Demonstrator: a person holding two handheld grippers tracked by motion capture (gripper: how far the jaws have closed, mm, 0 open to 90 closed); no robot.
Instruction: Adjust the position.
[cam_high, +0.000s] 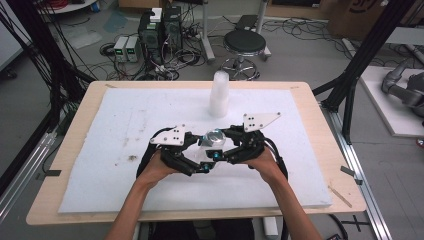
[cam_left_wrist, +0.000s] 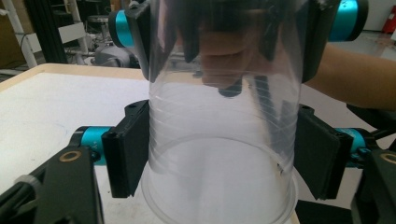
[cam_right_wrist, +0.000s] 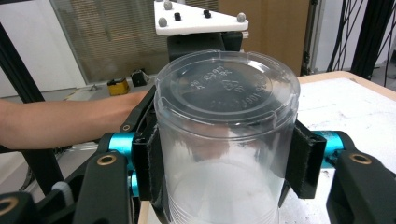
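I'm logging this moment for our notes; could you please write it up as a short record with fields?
held item: clear plastic cup, upside down, base on top
left gripper: shut on the cup, lower down near the rim
right gripper: shut on the cup, nearer the base
other items: stack of cups, standing apart, farther back
surface: white foam sheet on a wooden table
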